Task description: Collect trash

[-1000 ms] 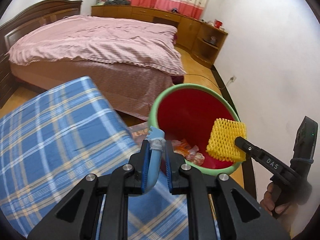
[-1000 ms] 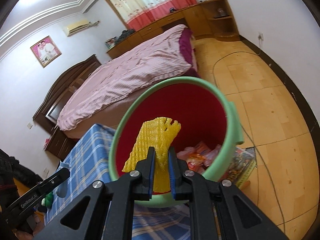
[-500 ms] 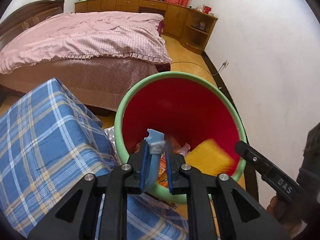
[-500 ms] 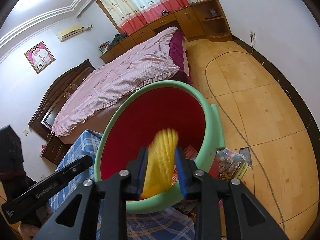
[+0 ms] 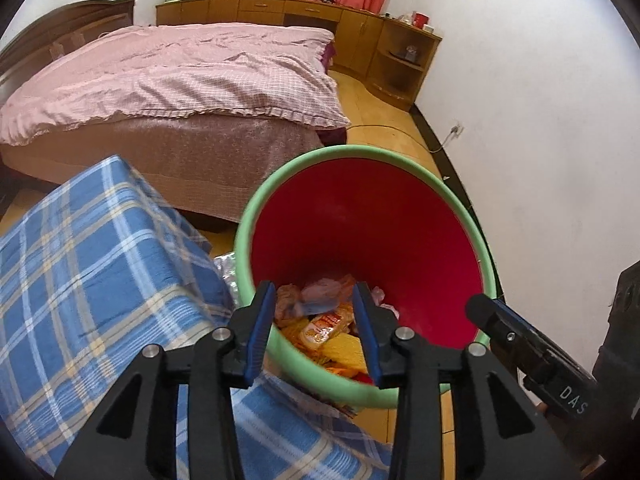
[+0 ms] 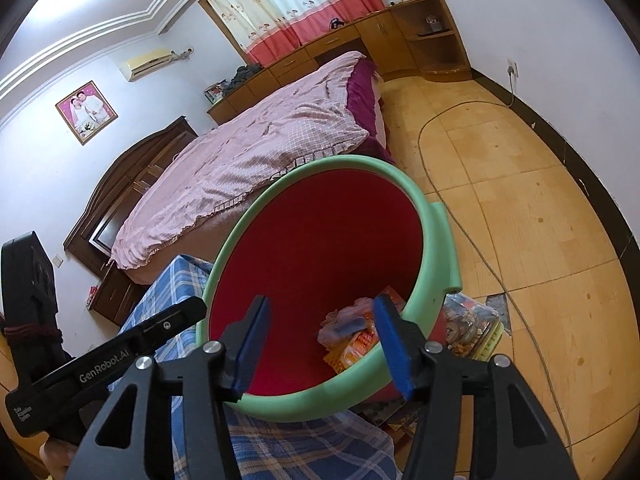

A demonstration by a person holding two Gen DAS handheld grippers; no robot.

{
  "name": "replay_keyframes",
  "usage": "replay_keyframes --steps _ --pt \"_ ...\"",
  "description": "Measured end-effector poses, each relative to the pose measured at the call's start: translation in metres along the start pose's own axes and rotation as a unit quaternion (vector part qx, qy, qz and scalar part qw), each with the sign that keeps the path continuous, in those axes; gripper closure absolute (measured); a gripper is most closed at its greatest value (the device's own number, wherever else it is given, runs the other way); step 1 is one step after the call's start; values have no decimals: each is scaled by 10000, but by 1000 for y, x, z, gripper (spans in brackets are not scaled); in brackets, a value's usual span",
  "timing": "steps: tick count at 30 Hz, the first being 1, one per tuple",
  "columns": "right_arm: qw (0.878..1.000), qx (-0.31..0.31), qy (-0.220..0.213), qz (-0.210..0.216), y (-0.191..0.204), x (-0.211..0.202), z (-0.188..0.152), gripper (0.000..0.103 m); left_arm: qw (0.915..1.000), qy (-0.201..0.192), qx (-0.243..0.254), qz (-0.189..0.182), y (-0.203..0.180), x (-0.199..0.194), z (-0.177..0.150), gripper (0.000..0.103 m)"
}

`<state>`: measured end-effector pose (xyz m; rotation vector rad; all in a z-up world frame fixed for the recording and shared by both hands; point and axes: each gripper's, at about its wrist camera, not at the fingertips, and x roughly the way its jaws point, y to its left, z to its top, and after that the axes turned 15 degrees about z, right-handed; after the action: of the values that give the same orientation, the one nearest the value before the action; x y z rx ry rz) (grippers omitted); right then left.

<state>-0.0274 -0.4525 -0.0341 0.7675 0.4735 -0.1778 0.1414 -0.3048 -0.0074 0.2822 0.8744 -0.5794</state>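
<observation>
1. Trash (image 5: 320,320) lies at the bottom of the bucket (image 5: 486,256), red inside with a green rim, seen in the left wrist view between and just past the fingers of the left gripper (image 5: 316,330): crumpled pink wrappers, an orange packet and a yellow foam net low in the pile.
2. In that view the left fingers (image 5: 256,332) stand partly apart with nothing between the blue pads; they have just been opening. They hang over the bucket's near rim.
3. Left of those fingers is a worktop under a blue checked cloth (image 5: 92,280), touching the bucket's side. Beyond the fingers stands a bed (image 5: 180,80) with a pink quilt.
4. To the right of the left fingers the right gripper (image 5: 532,344) reaches in from the edge, its tip near the bucket's rim.
5. In the right wrist view the right gripper (image 6: 324,344) has its fingers (image 6: 392,344) spread fairly wide and empty; they have just been opening. They sit above the near rim of the bucket (image 6: 444,248).
6. Between and just beyond the right fingers the trash (image 6: 352,336) rests against the bucket's far lower wall.
7. Left of the right fingers the left gripper (image 6: 120,356) points toward the bucket, over the checked cloth (image 6: 176,280).
8. Right of the fingers is a tiled floor (image 6: 540,220) with a cable across it.
</observation>
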Motion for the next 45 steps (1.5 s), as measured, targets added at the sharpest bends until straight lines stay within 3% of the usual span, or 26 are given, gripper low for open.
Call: replay_keyframes --steps 5,10,23,30,45 --pt "9998 -127 99 127 15 -7 -4 36 9995 46 -225 193 16 -13 -12 58" --pt "9991 -293 118 278 38 -17 -9 16 9978 -29 -403 521 36 -34 -24 57" --pt "9931 -959 294 608 101 -38 -37 7 9871 -256 -1050 1183 96 -98 -62 57" --pt "9873 -1338 399 755 133 -47 -59 4 9762 -396 -1405 1605 120 -135 -87 57" --pt "9709 -2204 308 882 182 -79 -98 1 9539 -674 -1843 2270 139 -187 -136 57"
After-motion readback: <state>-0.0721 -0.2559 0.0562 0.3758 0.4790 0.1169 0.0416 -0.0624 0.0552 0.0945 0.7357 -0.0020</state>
